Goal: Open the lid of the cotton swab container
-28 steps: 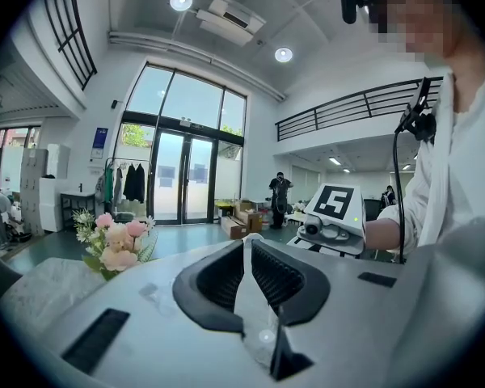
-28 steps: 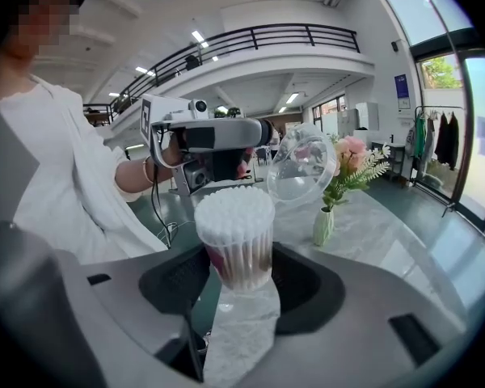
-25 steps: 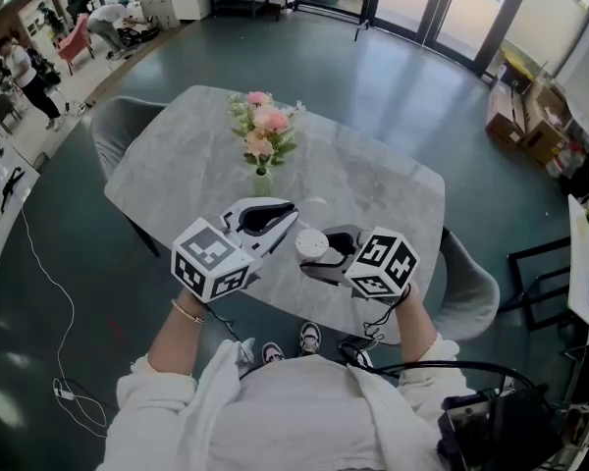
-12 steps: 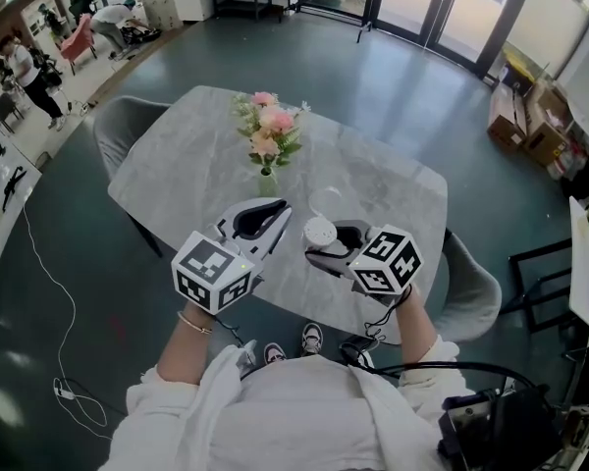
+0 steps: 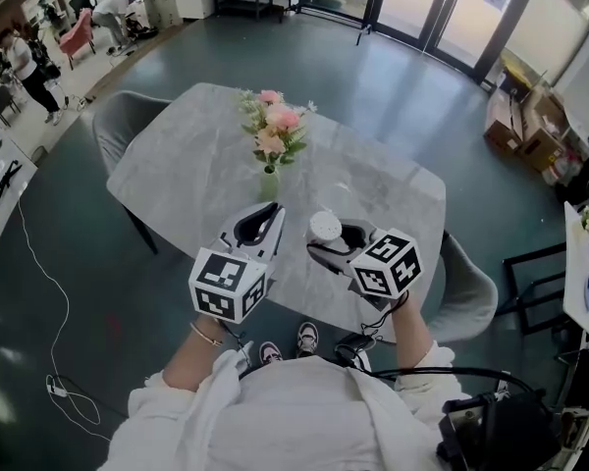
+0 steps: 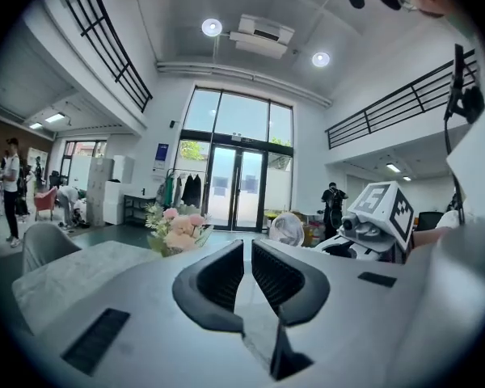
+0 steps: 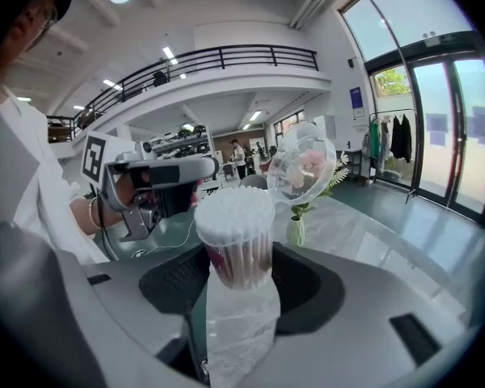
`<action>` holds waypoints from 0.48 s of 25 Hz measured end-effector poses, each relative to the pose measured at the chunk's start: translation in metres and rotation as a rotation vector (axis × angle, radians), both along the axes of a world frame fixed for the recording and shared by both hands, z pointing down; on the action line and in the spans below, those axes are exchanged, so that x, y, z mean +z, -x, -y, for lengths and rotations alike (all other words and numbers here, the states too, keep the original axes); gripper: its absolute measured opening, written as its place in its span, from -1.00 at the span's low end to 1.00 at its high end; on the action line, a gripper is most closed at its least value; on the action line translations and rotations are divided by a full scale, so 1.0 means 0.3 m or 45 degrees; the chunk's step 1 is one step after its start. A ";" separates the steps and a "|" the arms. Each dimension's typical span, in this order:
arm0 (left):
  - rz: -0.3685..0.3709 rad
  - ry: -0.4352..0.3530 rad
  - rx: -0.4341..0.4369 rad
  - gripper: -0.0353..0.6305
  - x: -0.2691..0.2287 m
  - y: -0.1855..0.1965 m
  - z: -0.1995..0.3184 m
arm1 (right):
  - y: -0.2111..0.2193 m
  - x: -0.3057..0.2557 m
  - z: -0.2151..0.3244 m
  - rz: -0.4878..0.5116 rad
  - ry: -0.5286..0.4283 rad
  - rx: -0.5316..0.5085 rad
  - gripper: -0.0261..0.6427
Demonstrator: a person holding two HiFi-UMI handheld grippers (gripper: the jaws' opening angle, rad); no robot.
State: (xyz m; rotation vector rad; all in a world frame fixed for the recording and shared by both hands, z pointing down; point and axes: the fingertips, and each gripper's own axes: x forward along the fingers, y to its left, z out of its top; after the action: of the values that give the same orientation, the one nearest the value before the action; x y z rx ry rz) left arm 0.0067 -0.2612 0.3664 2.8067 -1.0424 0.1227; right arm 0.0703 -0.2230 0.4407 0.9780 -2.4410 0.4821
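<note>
Lid up, swabs on show

Clamped in the right gripper (image 7: 237,276) above the table (image 5: 177,165): cotton swab container (image 7: 241,253), clear lid (image 7: 301,168) tipped open (off the far rim), crammed with white swabs (image 7: 234,212); left gripper (image 6: 247,272) nearly closed, empty.

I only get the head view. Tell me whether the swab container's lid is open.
Observer: Open. In the right gripper view the clear lid stands tipped back, off the cotton swabs, whose tips are bare.
Operator: Report the right grip.
Observer: The right tongs are shut on the container, which stands upright between the pads.
Operator: Now the left.
Observer: The left tongs are nearly together, with nothing between them.
</note>
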 end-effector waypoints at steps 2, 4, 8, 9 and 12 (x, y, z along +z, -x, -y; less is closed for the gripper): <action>0.014 -0.002 -0.041 -0.79 0.028 0.002 -0.003 | -0.006 -0.002 0.008 0.006 -0.007 0.061 -0.06; 0.021 0.003 -0.065 -0.79 0.056 0.001 -0.019 | -0.005 -0.003 0.001 0.006 -0.016 0.103 -0.06; 0.035 0.052 -0.100 -0.79 0.115 0.002 -0.056 | 0.004 -0.013 -0.024 0.022 -0.042 0.164 -0.06; 0.038 0.069 -0.111 -0.79 0.130 0.005 -0.063 | 0.007 -0.014 -0.030 0.030 -0.047 0.178 -0.06; 0.047 0.112 -0.135 -0.79 0.174 0.018 -0.085 | 0.018 -0.013 -0.055 0.055 -0.051 0.211 -0.06</action>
State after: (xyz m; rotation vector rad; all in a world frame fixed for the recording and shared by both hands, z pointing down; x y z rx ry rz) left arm 0.0012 -0.2358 0.4185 2.6747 -1.1617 0.2034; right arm 0.0650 -0.2064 0.4367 1.2050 -2.4273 0.5167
